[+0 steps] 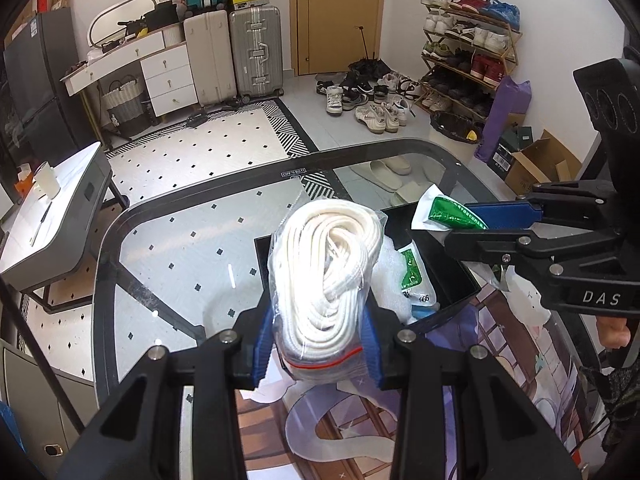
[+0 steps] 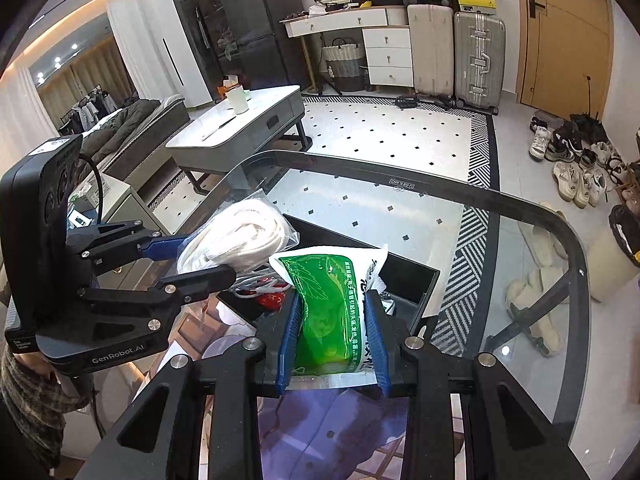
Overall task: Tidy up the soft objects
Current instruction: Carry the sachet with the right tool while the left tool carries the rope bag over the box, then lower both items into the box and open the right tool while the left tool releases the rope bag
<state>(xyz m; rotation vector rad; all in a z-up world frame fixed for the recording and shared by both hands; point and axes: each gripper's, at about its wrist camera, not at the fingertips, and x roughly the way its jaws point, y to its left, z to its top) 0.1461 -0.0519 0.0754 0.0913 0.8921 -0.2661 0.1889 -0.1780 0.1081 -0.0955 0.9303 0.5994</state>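
Observation:
My left gripper (image 1: 318,344) is shut on a clear zip bag of coiled white rope (image 1: 332,276), held above the near edge of a black box (image 1: 448,276). The same bag of rope (image 2: 240,236) shows in the right wrist view, pinched by the left gripper (image 2: 192,260). My right gripper (image 2: 334,340) is shut on a green and white packet (image 2: 328,308), also over the black box (image 2: 404,276). In the left wrist view that packet (image 1: 444,212) hangs from the right gripper (image 1: 480,228) above the box's far right corner. Inside the box lie another green-printed packet (image 1: 412,272) and bubble wrap.
The box stands on a glass table (image 1: 192,248) with a dark rounded rim; a printed mat (image 1: 504,360) covers the near part. White cables and a red item (image 2: 264,288) lie by the box. A grey side table (image 2: 248,128), suitcases, a shoe rack and cardboard boxes surround it.

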